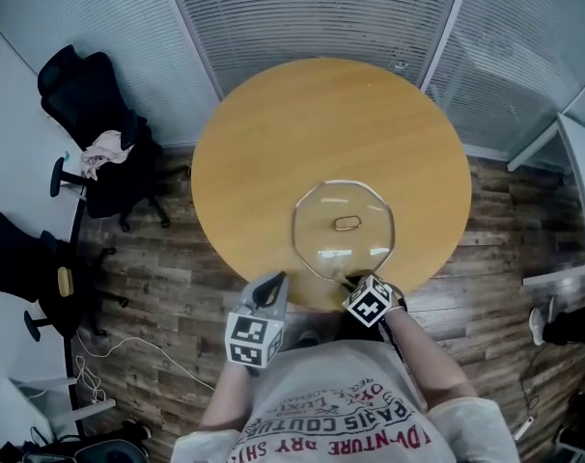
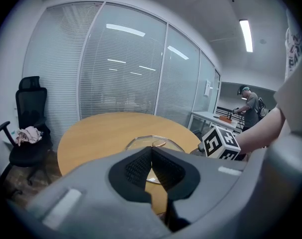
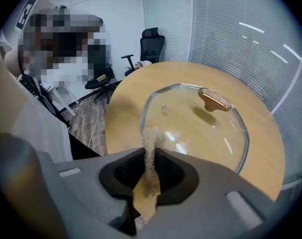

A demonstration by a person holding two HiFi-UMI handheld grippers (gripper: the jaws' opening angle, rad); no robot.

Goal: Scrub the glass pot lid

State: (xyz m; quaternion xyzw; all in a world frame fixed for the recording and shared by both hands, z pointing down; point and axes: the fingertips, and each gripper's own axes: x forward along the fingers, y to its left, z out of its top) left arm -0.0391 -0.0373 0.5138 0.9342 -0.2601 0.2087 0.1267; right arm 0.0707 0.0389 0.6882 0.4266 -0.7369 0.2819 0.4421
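While the glass lid (image 1: 344,230) lies flat on the table (image 1: 273,133), slick and breakable, the right gripper (image 3: 151,156) pinches a scouring pad (image 3: 151,142); the left gripper (image 2: 151,156), jaws together on nothing, could steady its knob (image 3: 214,99).

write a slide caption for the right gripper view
Right gripper holds a tan scrubbing pad at the near rim of the glass pot lid on a round wooden table.

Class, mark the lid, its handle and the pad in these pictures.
lid (image 3: 193,131), right gripper view, middle of the glass.
handle (image 1: 348,223), head view, its centre.
pad (image 3: 151,141), right gripper view, its free end.
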